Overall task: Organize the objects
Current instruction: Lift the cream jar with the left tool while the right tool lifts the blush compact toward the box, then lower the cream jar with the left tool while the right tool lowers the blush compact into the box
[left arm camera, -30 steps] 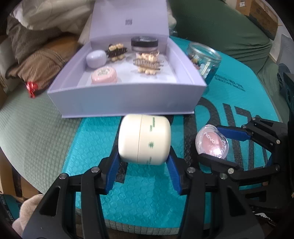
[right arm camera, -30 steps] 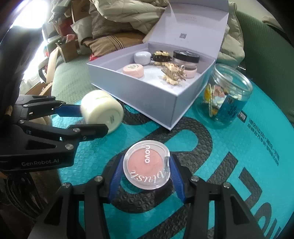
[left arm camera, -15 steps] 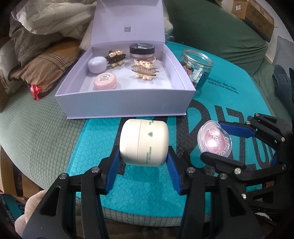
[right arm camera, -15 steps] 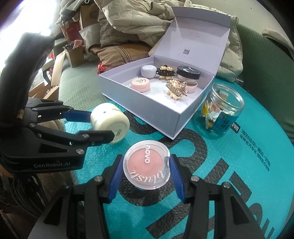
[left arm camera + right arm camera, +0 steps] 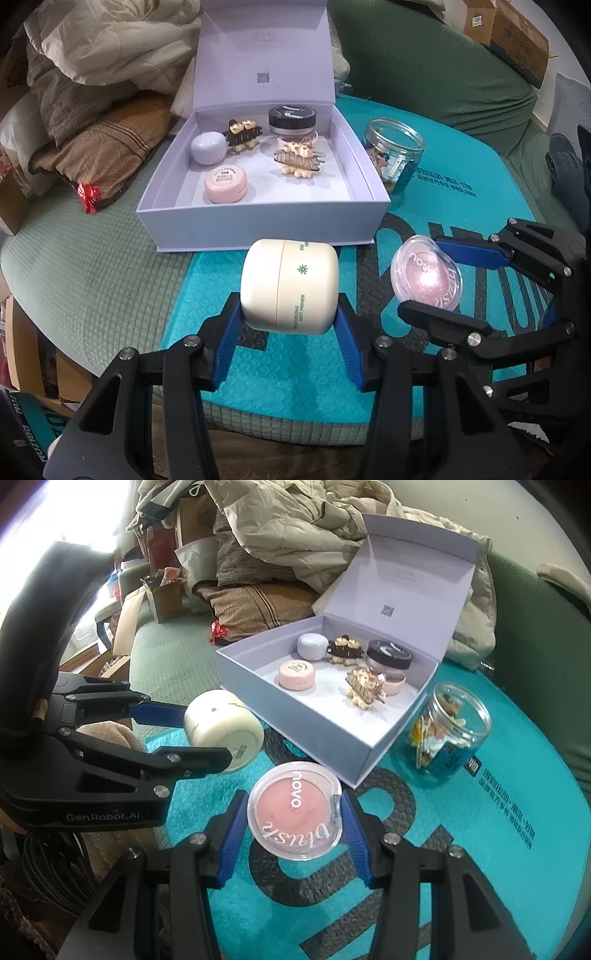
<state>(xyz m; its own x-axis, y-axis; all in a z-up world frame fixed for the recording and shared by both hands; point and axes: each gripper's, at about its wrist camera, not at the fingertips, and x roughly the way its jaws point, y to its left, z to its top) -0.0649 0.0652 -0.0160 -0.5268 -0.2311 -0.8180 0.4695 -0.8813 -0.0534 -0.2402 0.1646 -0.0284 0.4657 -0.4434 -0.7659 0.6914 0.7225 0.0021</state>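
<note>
Blue-padded left gripper (image 5: 290,314) clamps a cream jar (image 5: 290,290) lying on its side, raised over the teal bubble mailer (image 5: 280,384). Our right gripper (image 5: 294,821) pinches a round pink blush compact (image 5: 294,814), lid up. Just beyond both we note the open lavender gift box (image 5: 258,227), holding small jars and hair clips. Right of it stands a glass jar (image 5: 448,734).

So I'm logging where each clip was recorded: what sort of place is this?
Probably a lived-in room at home: a green sofa, heaped bedding and cardboard boxes surround the teal mat.
</note>
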